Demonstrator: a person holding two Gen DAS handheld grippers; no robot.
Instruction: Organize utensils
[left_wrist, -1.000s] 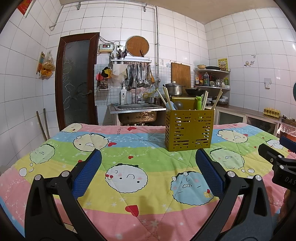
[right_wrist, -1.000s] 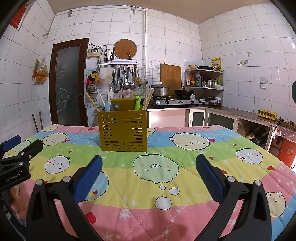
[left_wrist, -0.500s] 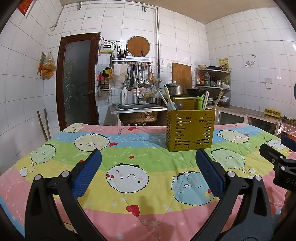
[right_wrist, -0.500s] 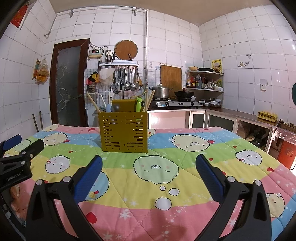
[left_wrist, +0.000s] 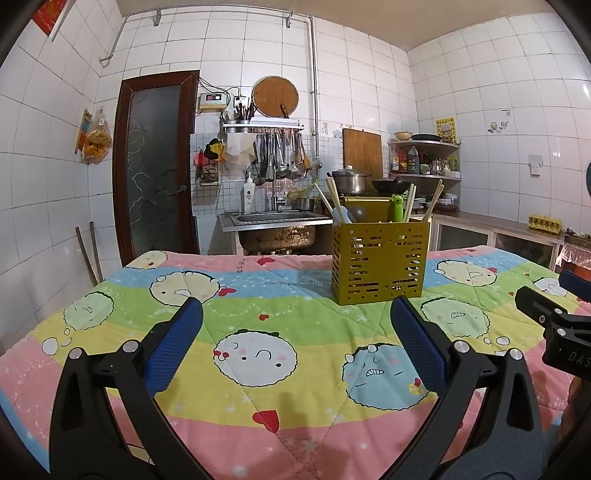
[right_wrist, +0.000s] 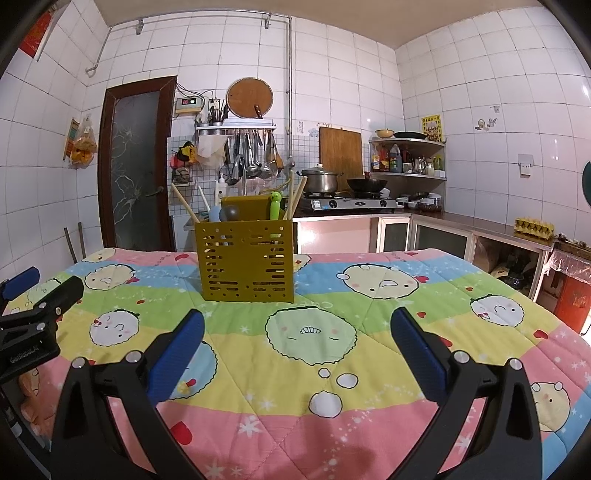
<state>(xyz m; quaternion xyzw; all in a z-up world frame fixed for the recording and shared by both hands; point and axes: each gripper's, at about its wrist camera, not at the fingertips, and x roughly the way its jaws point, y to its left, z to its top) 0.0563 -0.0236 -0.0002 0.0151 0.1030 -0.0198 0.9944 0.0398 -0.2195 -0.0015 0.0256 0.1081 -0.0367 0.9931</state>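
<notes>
White-tiled kitchen, steel sink (left_wrist: 275, 218) and gas stove (right_wrist: 349, 202) along back wall. Bench covered in cartoon quilt (left_wrist: 258, 325), pastel stripes. Mustard-yellow slotted utensil caddy (left_wrist: 380, 260) upright on quilt toward far side, well apart from both grippers. Inside it: wooden chopsticks (left_wrist: 436, 199), green frog-top utensil (left_wrist: 398, 207), blue and grey spoon ends, all standing. Left gripper (left_wrist: 295, 345) jaws wide apart, nothing between. Right gripper (right_wrist: 297, 347) same, jaws apart, hovering over quilt.
</notes>
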